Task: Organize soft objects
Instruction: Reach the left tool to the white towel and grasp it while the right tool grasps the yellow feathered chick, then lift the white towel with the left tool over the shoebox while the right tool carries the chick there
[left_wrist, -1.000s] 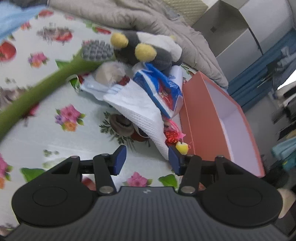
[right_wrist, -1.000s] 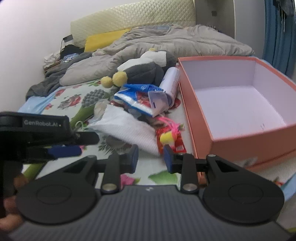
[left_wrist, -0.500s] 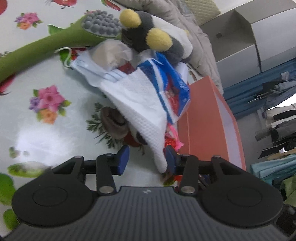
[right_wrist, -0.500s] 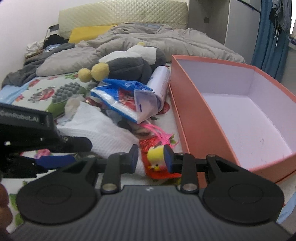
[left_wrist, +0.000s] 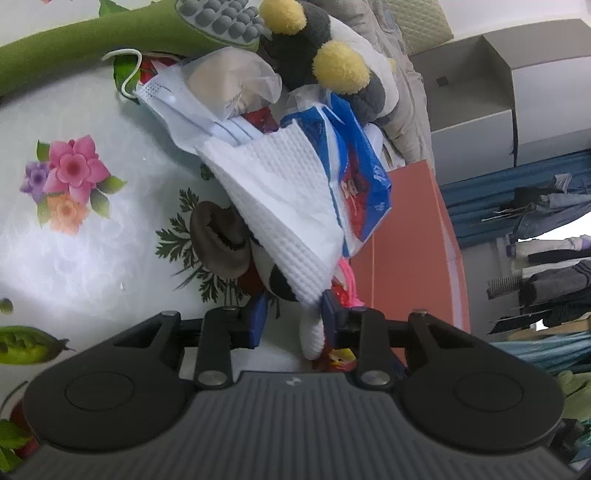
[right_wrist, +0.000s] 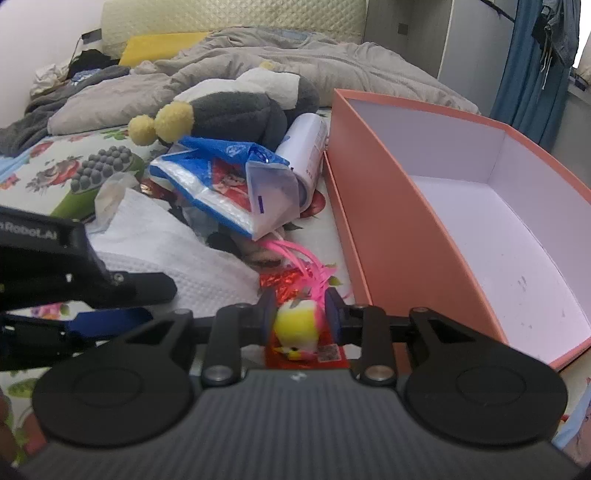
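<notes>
A bedroom: rumpled duvet (right_wrist: 295, 66), headboard (right_wrist: 229, 18), hanging clothes (left_wrist: 546, 254)

Each hand-held gripper (right_wrist: 300, 310) is black ribbed plastic with blue fingertips (left_wrist: 258, 317) and silver screws.

A bed covered by a glossy floral-print sheet (left_wrist: 92, 236) carries everything, with a rumpled grey quilt (right_wrist: 258, 59) heaped along its far end. On the sheet lies a jumble of things touching or overlapping: a long green plush with a grey knobbly head (left_wrist: 110, 33), a grey-and-white plush toy with yellow pompoms (right_wrist: 236, 107), a blue face mask (left_wrist: 173, 107), a white waffle-textured cloth (left_wrist: 284, 199), a blue and red plastic packet (right_wrist: 221, 181), a white cylinder (right_wrist: 306, 147) and a small yellow toy with pink streamers (right_wrist: 299, 325). Just beside the pile on its right stands an open orange box (right_wrist: 388, 221) with a white inside.
</notes>
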